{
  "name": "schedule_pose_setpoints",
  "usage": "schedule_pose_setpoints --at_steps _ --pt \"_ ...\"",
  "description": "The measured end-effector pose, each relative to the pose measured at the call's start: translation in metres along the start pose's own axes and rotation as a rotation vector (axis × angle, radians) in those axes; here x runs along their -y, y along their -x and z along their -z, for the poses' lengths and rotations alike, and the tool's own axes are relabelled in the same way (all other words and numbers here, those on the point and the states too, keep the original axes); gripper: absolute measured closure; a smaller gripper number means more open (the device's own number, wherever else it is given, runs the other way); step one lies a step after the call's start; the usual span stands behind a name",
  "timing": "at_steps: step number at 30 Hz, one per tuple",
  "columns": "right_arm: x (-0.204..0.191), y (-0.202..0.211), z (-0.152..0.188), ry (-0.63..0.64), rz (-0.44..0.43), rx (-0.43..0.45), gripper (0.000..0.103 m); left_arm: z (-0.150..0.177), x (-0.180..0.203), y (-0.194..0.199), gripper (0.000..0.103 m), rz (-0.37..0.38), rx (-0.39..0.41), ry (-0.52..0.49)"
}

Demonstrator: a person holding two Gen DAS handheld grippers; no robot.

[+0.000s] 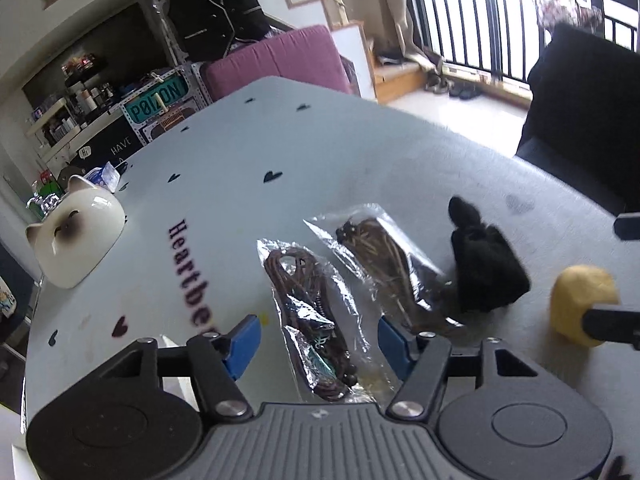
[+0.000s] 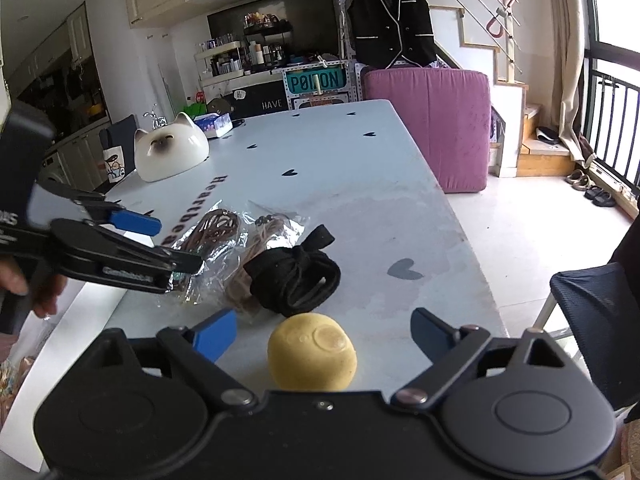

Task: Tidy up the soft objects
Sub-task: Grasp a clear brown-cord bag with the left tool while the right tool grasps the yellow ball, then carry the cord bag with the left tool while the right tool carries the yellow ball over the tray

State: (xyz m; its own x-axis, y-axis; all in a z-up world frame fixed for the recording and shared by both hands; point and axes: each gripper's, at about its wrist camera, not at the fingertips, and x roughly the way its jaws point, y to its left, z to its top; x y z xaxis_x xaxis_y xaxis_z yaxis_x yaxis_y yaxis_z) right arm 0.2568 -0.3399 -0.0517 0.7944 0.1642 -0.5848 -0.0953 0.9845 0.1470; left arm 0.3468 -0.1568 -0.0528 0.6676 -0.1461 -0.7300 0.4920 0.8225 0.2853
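Observation:
Two clear bags of cord lie side by side on the table: a dark red-brown one (image 1: 308,312) (image 2: 208,236) and a tan one (image 1: 384,268) (image 2: 256,252). A black bundled strap (image 1: 484,268) (image 2: 296,276) lies to their right, touching the tan bag. A yellow ball (image 1: 582,304) (image 2: 312,356) sits at the near right. My left gripper (image 1: 318,340) (image 2: 160,240) is open, its blue pads either side of the dark bag's near end. My right gripper (image 2: 324,332) is open around the yellow ball, not touching it.
A white cat-shaped ceramic bowl (image 1: 76,232) (image 2: 170,152) stands at the table's far left, with a tissue pack (image 2: 214,124) behind it. A purple cushion (image 2: 432,120) stands past the far edge. A dark chair (image 2: 596,320) is at the right edge.

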Motion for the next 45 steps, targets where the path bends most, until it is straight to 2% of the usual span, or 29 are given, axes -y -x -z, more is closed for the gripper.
schedule_pose_setpoints --at_steps 7,9,11,15,17,20,21,31,45 --pt "0.001 -0.011 0.003 -0.01 -0.007 -0.018 0.013 -0.003 0.0 -0.021 0.038 -0.02 -0.023 -0.014" --pt "0.002 -0.015 0.004 -0.021 -0.005 -0.027 0.013 -0.003 -0.003 -0.025 0.042 -0.007 -0.025 0.006" --pt "0.001 -0.017 0.005 -0.023 0.001 -0.034 0.016 -0.002 -0.005 -0.028 0.053 0.002 -0.028 0.023" --pt "0.001 -0.023 0.006 -0.03 -0.001 -0.051 0.034 -0.002 -0.008 -0.026 0.064 0.017 -0.019 0.065" --pt "0.002 -0.023 0.006 -0.039 -0.002 -0.056 0.038 -0.002 -0.011 -0.024 0.07 0.025 -0.019 0.092" --pt "0.002 -0.022 0.006 -0.05 -0.011 -0.057 0.047 0.0 -0.014 -0.02 0.075 0.045 -0.015 0.125" --pt "0.002 -0.021 0.006 -0.05 -0.015 -0.055 0.053 0.001 -0.016 -0.02 0.075 0.055 -0.018 0.134" --pt "0.001 -0.01 0.007 -0.092 -0.026 -0.037 0.062 0.009 -0.014 0.01 0.077 0.11 0.007 0.157" --pt "-0.012 0.02 0.009 -0.118 -0.041 0.005 0.066 0.028 -0.006 0.065 0.077 0.188 0.076 0.214"
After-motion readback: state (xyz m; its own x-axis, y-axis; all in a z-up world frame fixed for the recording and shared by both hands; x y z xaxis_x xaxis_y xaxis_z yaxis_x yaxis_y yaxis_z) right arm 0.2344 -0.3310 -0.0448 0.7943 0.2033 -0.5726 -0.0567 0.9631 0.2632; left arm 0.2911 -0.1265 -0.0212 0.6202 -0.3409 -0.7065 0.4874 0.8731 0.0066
